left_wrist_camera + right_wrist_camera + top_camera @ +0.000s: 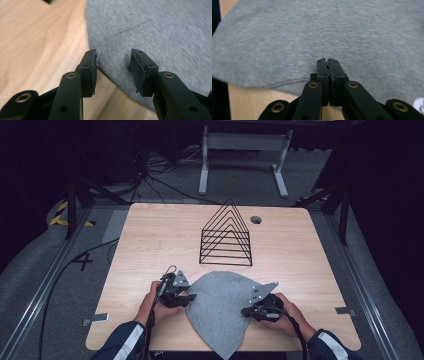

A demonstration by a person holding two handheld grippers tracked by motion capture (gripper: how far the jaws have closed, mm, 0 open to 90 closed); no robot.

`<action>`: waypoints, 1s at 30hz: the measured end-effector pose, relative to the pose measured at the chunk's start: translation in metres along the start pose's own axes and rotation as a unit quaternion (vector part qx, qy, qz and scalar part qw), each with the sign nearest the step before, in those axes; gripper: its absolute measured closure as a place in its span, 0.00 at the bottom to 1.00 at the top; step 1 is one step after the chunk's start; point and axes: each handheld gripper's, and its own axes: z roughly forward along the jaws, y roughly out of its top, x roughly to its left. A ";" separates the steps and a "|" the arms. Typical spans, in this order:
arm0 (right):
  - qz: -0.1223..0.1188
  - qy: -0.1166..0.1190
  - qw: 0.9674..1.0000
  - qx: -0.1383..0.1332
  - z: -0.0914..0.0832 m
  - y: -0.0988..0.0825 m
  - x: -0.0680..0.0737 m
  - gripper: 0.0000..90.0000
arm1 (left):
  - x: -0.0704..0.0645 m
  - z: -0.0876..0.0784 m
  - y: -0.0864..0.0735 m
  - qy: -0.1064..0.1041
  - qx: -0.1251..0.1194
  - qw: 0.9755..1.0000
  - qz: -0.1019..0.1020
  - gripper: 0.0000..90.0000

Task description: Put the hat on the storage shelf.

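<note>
Below, a pale wooden counter [150,245] stands on grey floor in a dark room, with a grey cloth [220,307] spread at its near edge.

Cables [150,177] trail over the floor behind, beside a white frame [245,150]; a black wire rack [226,236] stands mid-counter, just beyond the cloth, and a small round hole [256,219] lies to its right. The left gripper [113,62] has its jaws wide apart, straddling the cloth's left border, one jaw over wood, one over fabric. The right gripper [328,62] has its jaws pressed together at the cloth's right side; whether fabric is pinched between them cannot be told. The cloth's tip hangs off the near edge.
</note>
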 end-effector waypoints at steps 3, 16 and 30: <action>-0.008 -0.021 1.000 0.004 0.000 0.004 0.003 0.90 | 0.006 0.006 0.007 0.014 -0.004 1.000 0.000 0.60; 0.044 -0.150 0.987 -0.028 -0.023 -0.017 -0.052 0.89 | -0.070 -0.022 0.009 -0.047 -0.041 0.996 0.057 0.41; 0.061 -0.111 0.992 -0.006 -0.024 -0.029 -0.051 0.92 | -0.064 -0.015 -0.016 -0.025 0.014 0.999 0.046 0.40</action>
